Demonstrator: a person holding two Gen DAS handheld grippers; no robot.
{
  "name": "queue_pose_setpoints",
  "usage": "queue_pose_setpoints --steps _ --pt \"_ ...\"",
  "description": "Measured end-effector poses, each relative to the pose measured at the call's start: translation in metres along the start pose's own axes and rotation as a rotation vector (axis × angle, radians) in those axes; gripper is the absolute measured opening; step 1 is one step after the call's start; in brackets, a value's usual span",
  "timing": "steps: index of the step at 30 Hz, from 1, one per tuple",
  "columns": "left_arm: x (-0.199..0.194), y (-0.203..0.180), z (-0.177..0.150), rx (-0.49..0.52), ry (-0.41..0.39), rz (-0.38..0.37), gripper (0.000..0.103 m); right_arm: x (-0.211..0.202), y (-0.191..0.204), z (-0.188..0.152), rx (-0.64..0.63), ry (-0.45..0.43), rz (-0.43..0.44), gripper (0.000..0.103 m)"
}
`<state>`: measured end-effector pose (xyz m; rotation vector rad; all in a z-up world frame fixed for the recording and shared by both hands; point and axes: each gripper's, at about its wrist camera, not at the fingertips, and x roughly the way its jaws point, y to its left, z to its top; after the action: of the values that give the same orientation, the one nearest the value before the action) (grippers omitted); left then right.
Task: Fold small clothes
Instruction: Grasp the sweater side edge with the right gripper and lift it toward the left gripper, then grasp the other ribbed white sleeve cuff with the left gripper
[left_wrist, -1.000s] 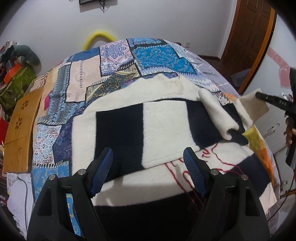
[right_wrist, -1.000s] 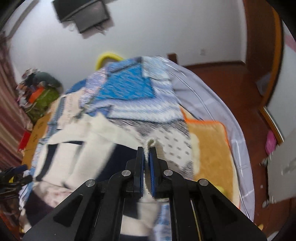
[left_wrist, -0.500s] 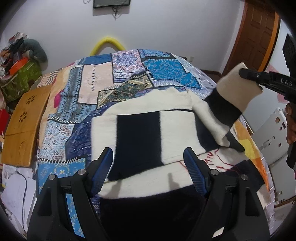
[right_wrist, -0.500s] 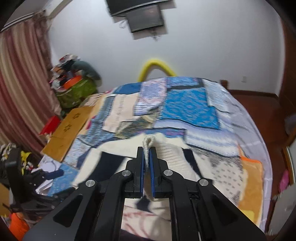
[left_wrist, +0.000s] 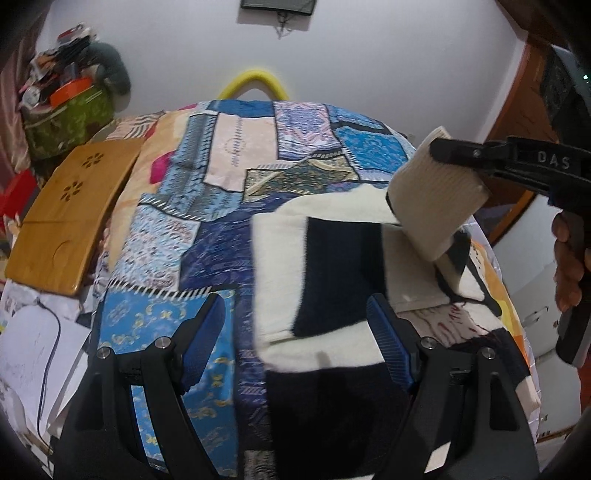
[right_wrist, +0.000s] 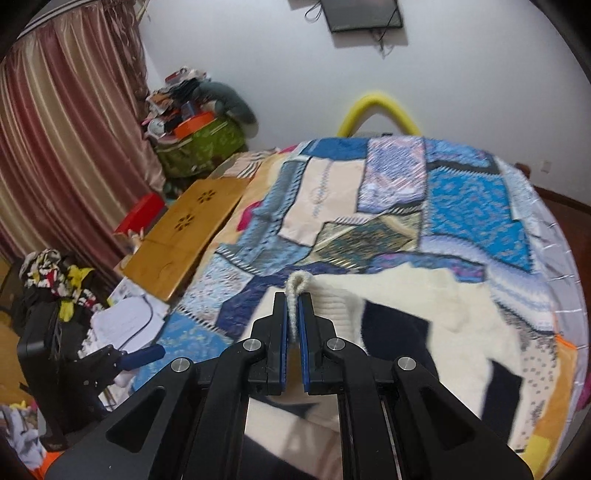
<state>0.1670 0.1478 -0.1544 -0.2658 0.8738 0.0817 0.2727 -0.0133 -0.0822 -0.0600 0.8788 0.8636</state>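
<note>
Right gripper (right_wrist: 292, 321), clamped on the sweater (left_wrist: 343, 273) cuff (right_wrist: 297, 284), lifts the sleeve for folding inward; left gripper (left_wrist: 295, 339), jaws apart, hovers empty.

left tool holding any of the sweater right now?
No. In the left wrist view the left tool hangs open above the sweater with nothing between its pads; only the right tool pinches the cuff.

place: home bedroom | signs: bed with patchwork quilt (left_wrist: 236, 206), striped curtains (right_wrist: 66, 140), wall-mounted TV (right_wrist: 362, 14)
</note>
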Motion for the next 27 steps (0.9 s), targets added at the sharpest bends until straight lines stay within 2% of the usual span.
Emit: queue_pose_setpoints --steps 6,9,14,20,25,27 --pt "-0.003 0.024 -0.005 -0.047 0.010 0.010 0.078 0.033 0.013 -0.006 0.038 0.069 0.035 0.005" --pt "-0.005 0.031 -0.007 -0.060 0.012 0.015 0.078 0.045 0.014 -0.008 0.058 0.097 0.024 0.008" --pt "-0.003 0.035 -0.007 -0.072 0.022 0.015 0.078 0.048 0.016 -0.010 0.057 0.136 0.028 0.010" --pt "0.005 0.027 -0.006 -0.066 0.039 0.010 0.078 0.029 0.018 -0.005 0.003 0.094 0.016 0.015" --pt "0.011 0.015 -0.002 -0.050 0.053 0.002 0.078 0.003 0.011 0.000 -0.062 0.022 -0.028 0.031" --pt "0.015 0.012 -0.001 -0.050 0.060 0.003 0.078 -0.008 0.003 -0.002 -0.092 -0.005 -0.068 0.032"
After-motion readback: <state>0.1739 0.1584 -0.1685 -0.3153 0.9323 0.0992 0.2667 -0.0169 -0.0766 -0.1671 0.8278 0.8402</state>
